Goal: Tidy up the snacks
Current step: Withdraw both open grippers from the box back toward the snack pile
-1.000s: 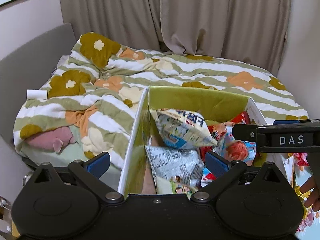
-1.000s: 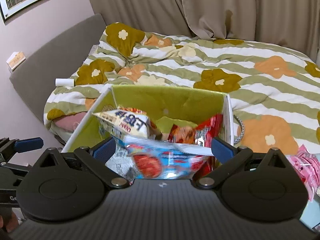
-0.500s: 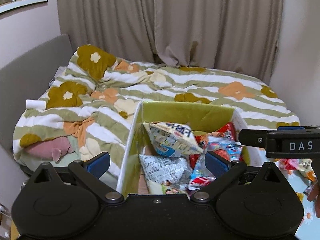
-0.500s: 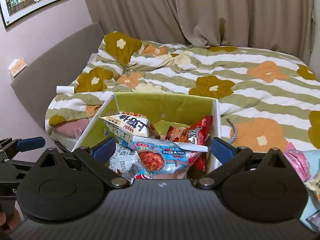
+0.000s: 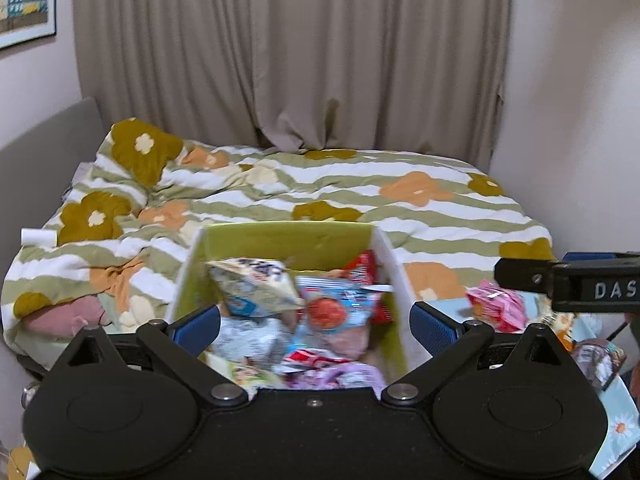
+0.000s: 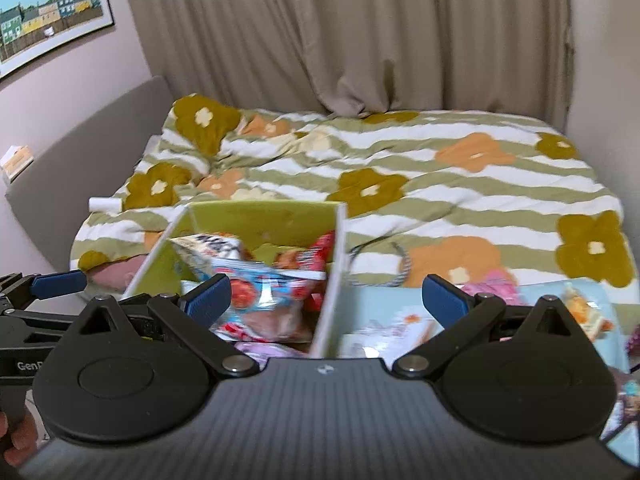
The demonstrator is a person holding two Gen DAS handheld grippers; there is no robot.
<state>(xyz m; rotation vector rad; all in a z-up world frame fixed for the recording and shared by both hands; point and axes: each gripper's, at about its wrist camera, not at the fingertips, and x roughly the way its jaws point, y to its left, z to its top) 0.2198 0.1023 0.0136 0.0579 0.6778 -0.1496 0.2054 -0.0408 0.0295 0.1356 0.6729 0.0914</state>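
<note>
Left wrist view: left claw point(image 5: 314, 322) spread wide, blue pads apart, nothing between them; it hangs over the open box point(image 5: 384, 240), white outside, green lining. Box packed with snack bags: a pale blue-and-white bag point(image 5: 256, 286) on top at the left, a blue bag with a red round picture point(image 5: 334, 306) just beside it, a red packet point(image 5: 362, 268) against the far wall. Pink snack packs point(image 5: 496, 308) lie outside, right of the box, on a light blue cloth point(image 5: 618, 426). Flowered, striped bedspread point(image 5: 360, 188) behind. Right wrist view: right claw point(image 6: 326, 300) also released and empty, straddling the box's right wall point(image 6: 332, 280). The blue bag point(image 6: 264, 292) shows inside the box; more packets point(image 6: 392, 324), blurred, lie on the cloth outside.
</note>
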